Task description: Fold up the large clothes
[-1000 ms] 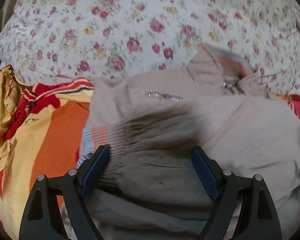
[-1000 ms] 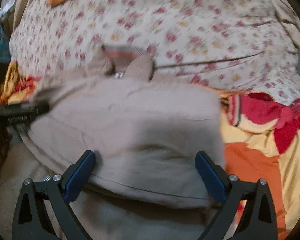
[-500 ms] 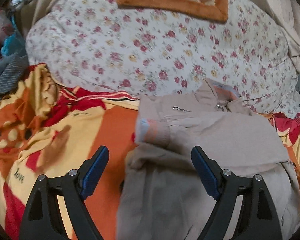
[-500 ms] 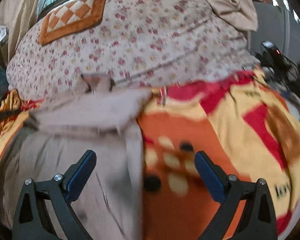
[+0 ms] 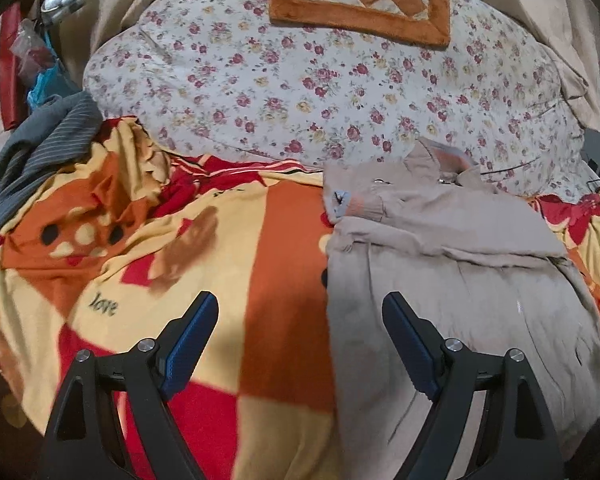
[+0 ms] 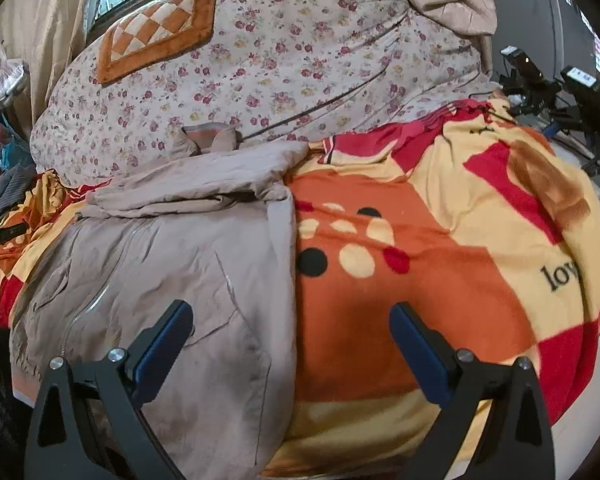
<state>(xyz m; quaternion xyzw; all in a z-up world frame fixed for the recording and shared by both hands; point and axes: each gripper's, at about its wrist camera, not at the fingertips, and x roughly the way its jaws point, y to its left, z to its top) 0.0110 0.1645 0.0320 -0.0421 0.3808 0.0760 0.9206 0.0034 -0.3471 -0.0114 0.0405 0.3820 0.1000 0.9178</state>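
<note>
A beige jacket (image 5: pixel 452 292) lies on an orange, yellow and red blanket (image 5: pixel 172 280), its sleeves folded across the chest and its collar toward the floral quilt. In the left wrist view my left gripper (image 5: pixel 300 312) hovers open and empty over the jacket's left edge. The right wrist view shows the same jacket (image 6: pixel 172 264) on the left, with the blanket (image 6: pixel 440 240) to its right. My right gripper (image 6: pixel 292 320) stands open and empty above the jacket's right edge.
A floral quilt (image 5: pixel 332 80) is heaped behind the jacket, with an orange checkered mat (image 5: pixel 360 0) on top. A grey striped garment (image 5: pixel 40 148) lies at the far left. Dark cables and equipment (image 6: pixel 560 96) sit past the bed's right side.
Both grippers have pulled back and apart from above the folded sleeves, the left one sliding left and the right one right, so each now looks down on an outer edge of the jacket.
</note>
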